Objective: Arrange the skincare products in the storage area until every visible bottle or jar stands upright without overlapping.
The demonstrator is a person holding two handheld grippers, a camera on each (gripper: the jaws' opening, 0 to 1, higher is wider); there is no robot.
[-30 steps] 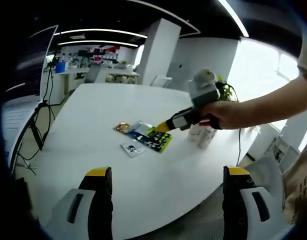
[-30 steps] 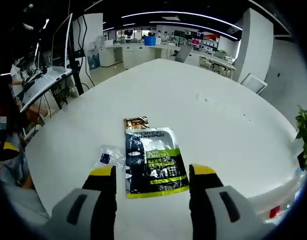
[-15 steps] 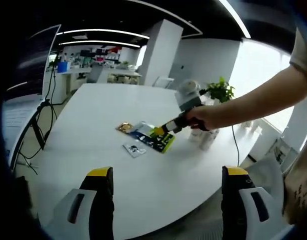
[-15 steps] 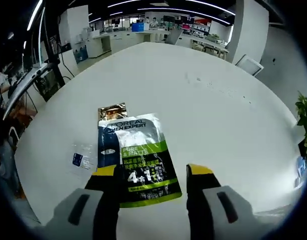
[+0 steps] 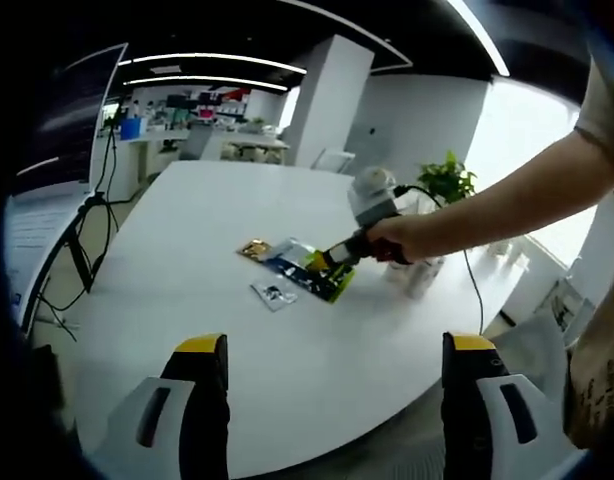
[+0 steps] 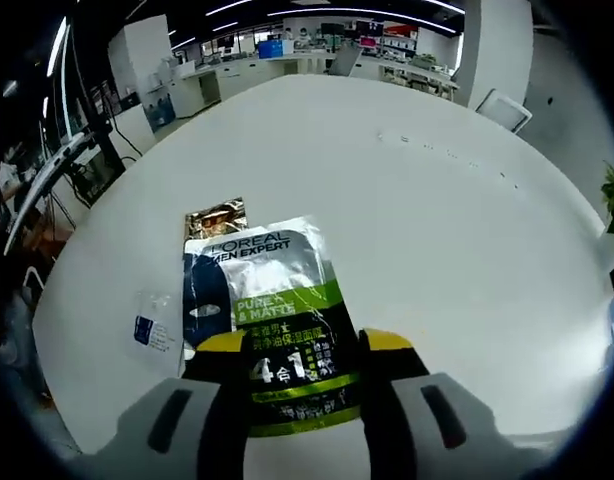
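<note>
Tabletop (image 6: 467,200) approach tightens as right gripper (image 6: 297,345) closes in on green sachet (image 6: 272,320).
Jaws now straddle its near edge, apart, not clamped; left gripper (image 5: 327,350) waits open, lower frame; bottles (image 5: 415,275) cluster centre-right, untouched.

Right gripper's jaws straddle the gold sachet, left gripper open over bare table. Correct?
Not quite. In the right gripper view the right gripper straddles the green-and-blue face mask packet, not the gold sachet, which lies beyond it. The left gripper is open over bare table.
</note>
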